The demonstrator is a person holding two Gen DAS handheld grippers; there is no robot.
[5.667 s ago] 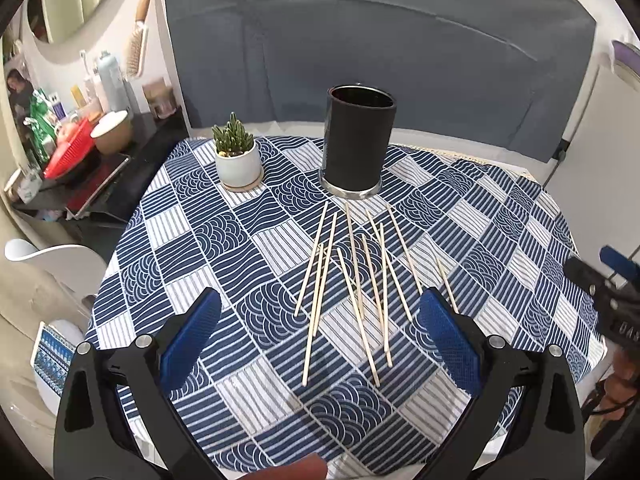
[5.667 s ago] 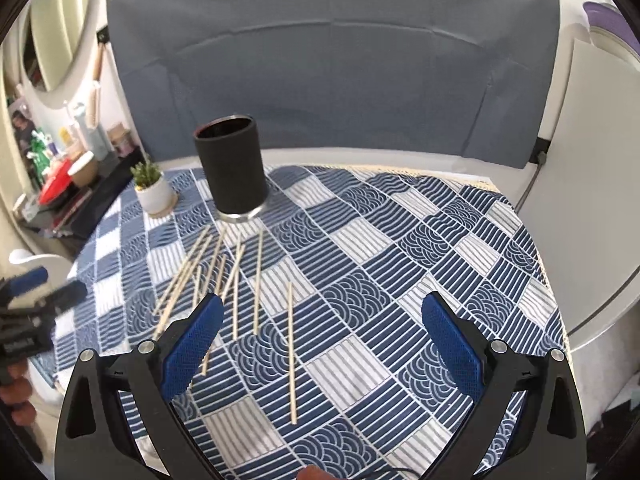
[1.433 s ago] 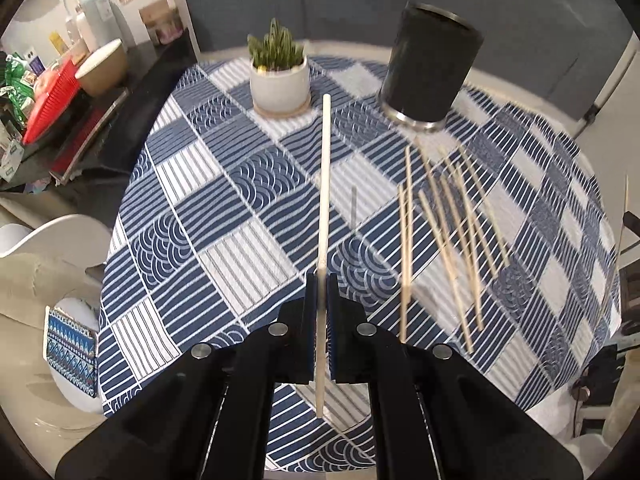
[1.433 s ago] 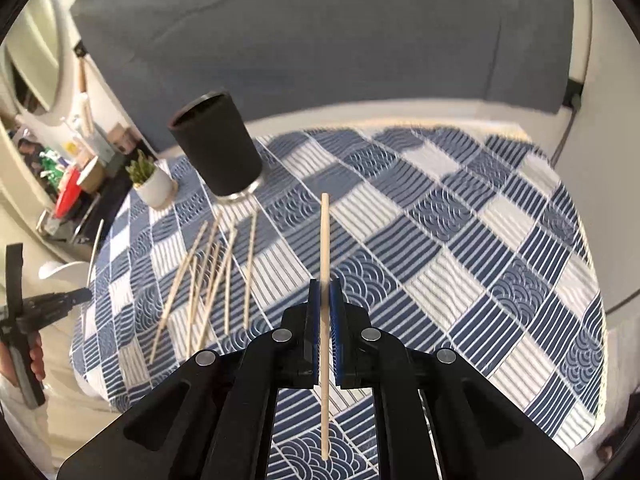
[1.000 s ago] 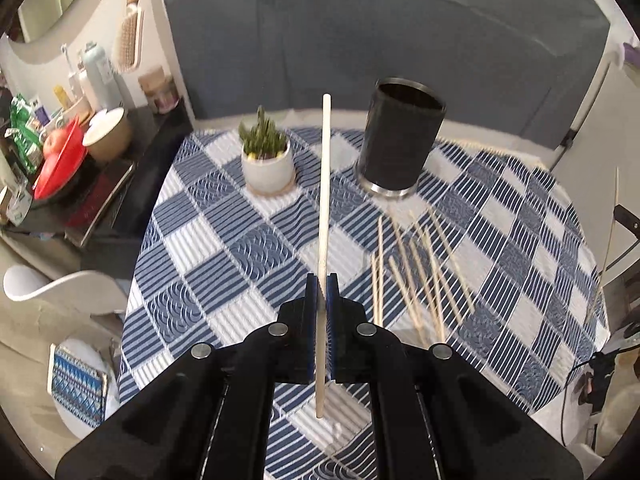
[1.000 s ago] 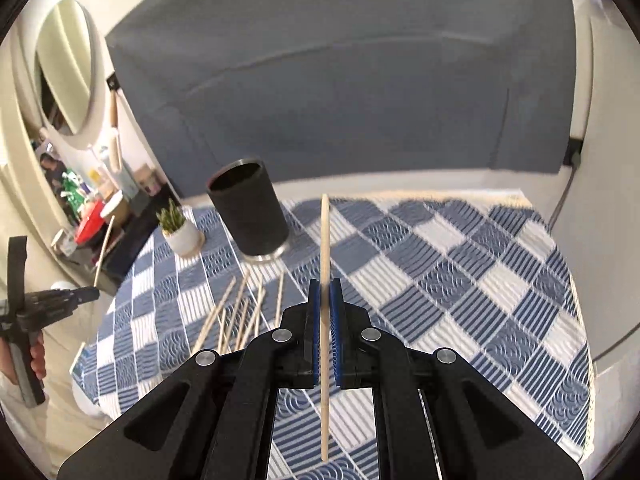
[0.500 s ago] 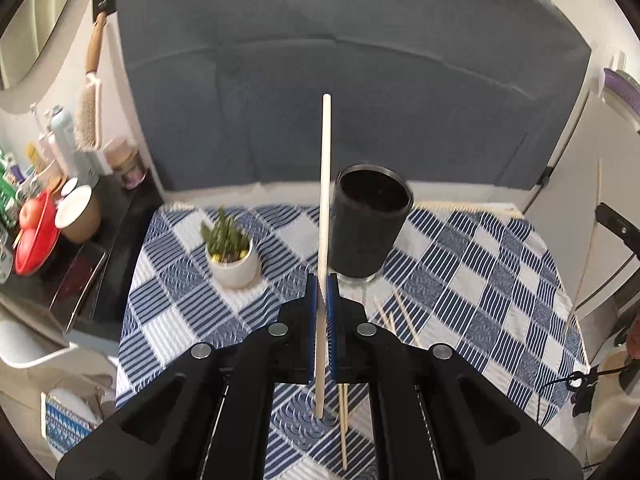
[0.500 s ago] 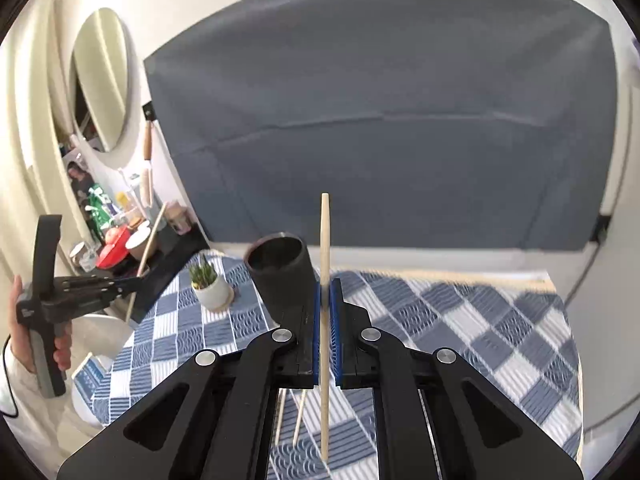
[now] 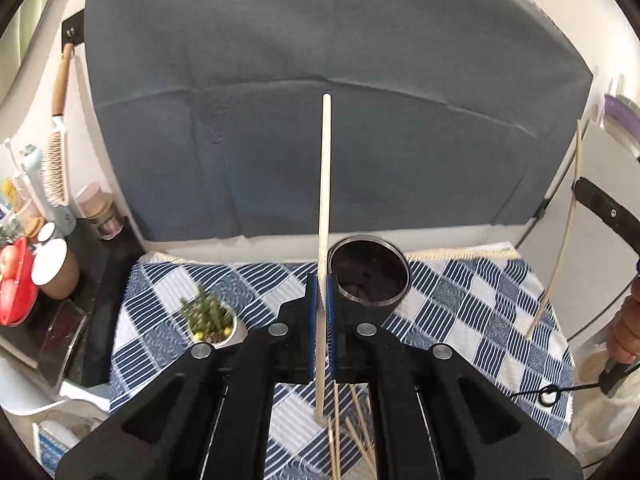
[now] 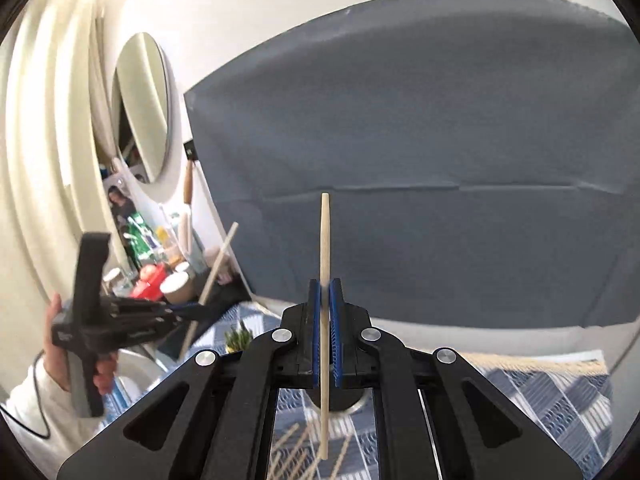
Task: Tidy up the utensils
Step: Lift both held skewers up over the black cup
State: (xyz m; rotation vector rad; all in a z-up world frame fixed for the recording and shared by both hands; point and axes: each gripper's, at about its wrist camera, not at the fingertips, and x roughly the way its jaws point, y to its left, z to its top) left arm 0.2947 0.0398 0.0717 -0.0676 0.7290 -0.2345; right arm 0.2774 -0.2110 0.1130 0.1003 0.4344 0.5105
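Observation:
My left gripper [image 9: 319, 282] is shut on a pale wooden chopstick [image 9: 325, 200] that stands upright between its blue pads. Just right of the pads, below them, is the black cylindrical holder [image 9: 370, 276], its open mouth in view. My right gripper [image 10: 325, 285] is shut on a second chopstick [image 10: 325, 240], also upright. The holder [image 10: 352, 398] is mostly hidden behind its fingers. Several loose chopsticks [image 9: 352, 440] lie on the blue-and-white checked cloth [image 9: 460, 300]. Each gripper shows in the other's view: the right one [image 9: 580, 188] at the right edge, the left one [image 10: 200, 310] at the left.
A small potted succulent [image 9: 208, 318] stands left of the holder. A dark side counter [image 9: 92, 280] with a red bowl, cups and bottles lies to the left. A grey cloth backdrop [image 9: 320, 140] hangs behind the table. A person's hand [image 10: 60, 340] grips the left tool.
Both grippers have risen and tipped upward, each still clamping its chopstick. The table and holder have dropped lower in both views, and the backdrop fills more of each frame.

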